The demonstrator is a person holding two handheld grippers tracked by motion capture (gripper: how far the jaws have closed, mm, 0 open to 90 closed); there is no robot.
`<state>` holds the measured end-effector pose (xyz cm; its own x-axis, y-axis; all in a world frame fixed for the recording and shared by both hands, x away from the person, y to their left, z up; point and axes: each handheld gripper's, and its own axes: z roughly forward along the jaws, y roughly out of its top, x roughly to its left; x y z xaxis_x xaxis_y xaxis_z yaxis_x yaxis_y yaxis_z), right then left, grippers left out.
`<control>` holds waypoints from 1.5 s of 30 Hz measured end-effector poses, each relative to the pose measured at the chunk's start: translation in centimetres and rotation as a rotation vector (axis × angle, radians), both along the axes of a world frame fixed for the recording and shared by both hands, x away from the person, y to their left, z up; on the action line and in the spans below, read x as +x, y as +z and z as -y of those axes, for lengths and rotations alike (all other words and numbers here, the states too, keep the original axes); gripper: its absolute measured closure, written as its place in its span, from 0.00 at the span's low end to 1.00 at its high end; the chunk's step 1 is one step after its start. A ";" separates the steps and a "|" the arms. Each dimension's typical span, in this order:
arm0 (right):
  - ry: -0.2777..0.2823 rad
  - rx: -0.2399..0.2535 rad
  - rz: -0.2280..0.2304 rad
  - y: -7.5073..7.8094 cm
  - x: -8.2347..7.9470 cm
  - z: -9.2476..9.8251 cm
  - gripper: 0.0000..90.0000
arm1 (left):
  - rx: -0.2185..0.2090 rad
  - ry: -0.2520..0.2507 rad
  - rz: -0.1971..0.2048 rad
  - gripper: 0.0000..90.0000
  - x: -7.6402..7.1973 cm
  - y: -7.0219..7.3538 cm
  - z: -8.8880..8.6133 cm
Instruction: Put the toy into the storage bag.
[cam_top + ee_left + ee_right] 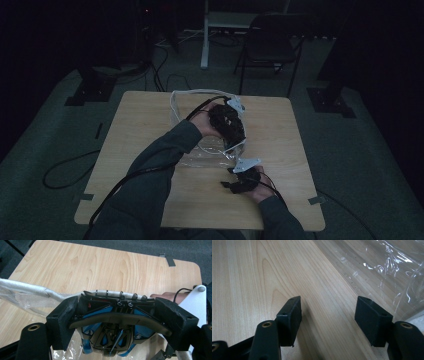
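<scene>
The room is dark in the high view. A person sits at a light wooden table (150, 130) and holds 2 grippers.

The left gripper (117, 320) is over a clear plastic bag (210, 150) near the middle of the table. Its 2 black fingers (63, 320) are spread wide, and a dark thing (112, 327) sits between them. The thing has a black curved bar, blue parts and black straps or cords, and it fills the whole gap from 1 finger to the other. Both fingers press on its ends, so the gripper is holding it. I cannot tell just what the thing is. Just past the fingertips runs the white edge of the bag (30, 288), which looks like a thick white strip. Crinkly clear plastic lies below the fingers. Far past the fingers, on the right, a bit of the person's other hand (167, 295) peeks out beside a white plate (197, 300).

The right gripper (328, 315) is down low by the near edge of the table, on the right side. Its 2 black fingers (289, 315) are far apart, with bare wood between them. They hold nothing. The clear bag lies past the right-hand finger, up and to the side, shiny and wrinkled. It does not touch the fingers.

In the high view a folding chair (272, 42) stands behind the table, and black cables (65, 172) lie on the grey floor.
</scene>
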<state>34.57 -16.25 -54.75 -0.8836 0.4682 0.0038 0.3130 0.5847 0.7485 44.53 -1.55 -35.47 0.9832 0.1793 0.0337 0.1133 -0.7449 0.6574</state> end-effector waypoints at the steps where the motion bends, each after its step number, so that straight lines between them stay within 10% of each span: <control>1: 0.000 0.000 -0.001 0.0 0.0 0.0 0.42 | -0.012 -0.005 -0.007 0.25 0.0 0.1 -0.1; 45: 0.008 0.002 -0.003 0.0 0.0 0.1 0.41 | -0.207 -0.047 0.055 0.27 -3.3 2.7 -3.5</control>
<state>34.54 -16.34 -54.75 -0.8873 0.4611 0.0070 0.3102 0.5855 0.7489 41.18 1.90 -32.77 0.9883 0.1421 0.0548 0.0413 -0.5966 0.8014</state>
